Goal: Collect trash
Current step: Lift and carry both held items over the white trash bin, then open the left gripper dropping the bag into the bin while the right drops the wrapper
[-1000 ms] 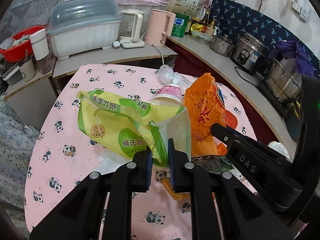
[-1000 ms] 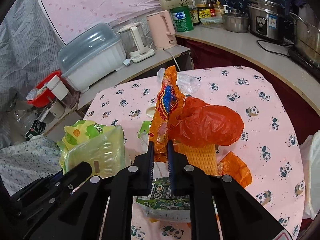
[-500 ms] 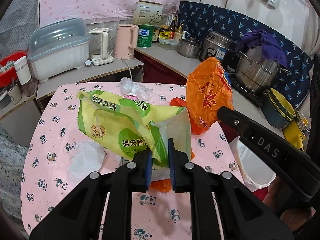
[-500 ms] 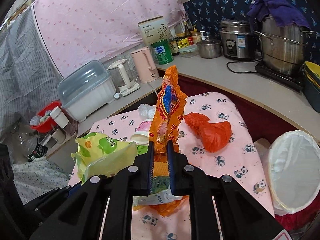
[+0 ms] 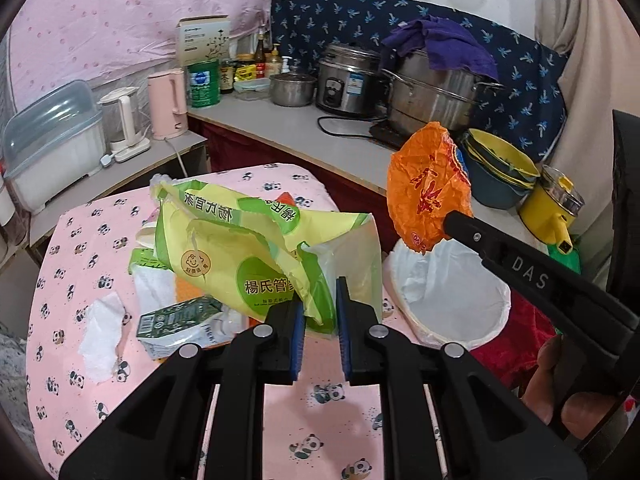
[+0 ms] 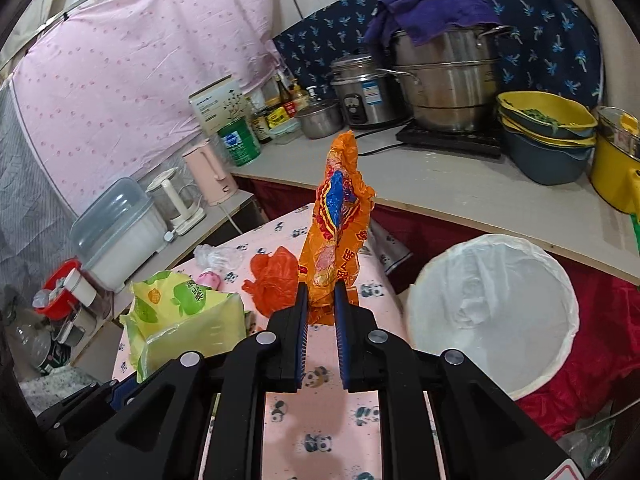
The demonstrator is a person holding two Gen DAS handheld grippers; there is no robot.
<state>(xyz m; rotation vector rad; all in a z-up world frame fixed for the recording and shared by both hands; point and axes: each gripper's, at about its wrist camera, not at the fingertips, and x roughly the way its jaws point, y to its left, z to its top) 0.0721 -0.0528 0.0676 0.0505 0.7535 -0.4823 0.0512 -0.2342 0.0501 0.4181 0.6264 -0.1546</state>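
You've got one table (image 5: pixel 64 264) under a pink panda-print cloth, one white-lined trash bin (image 6: pixel 496 312) just off its far corner below the grey counter (image 6: pixel 460 192), and two wrappers up in the air. Your left gripper (image 5: pixel 320 300) is clamped on the yellow-green tissue pack wrapper (image 5: pixel 240 256), its lower edge pinched between the blue pads while the rest fans out above the cloth. Your right gripper (image 6: pixel 320 300) is clenched on the orange snack wrapper (image 6: pixel 336 232), which stands upright from the pads, near the bin's rim. From the left camera that orange wrapper sits right over the bin's edge. Left on the cloth: one green-and-white carton (image 5: pixel 176 328) on its side, one crumpled white tissue (image 5: pixel 100 332), one red-orange plastic bag (image 6: pixel 276 276), and one clear bag (image 6: pixel 216 256) further back. Around you, a pink dotted sheet covers the wall, and pots and bowls crowd the counter.
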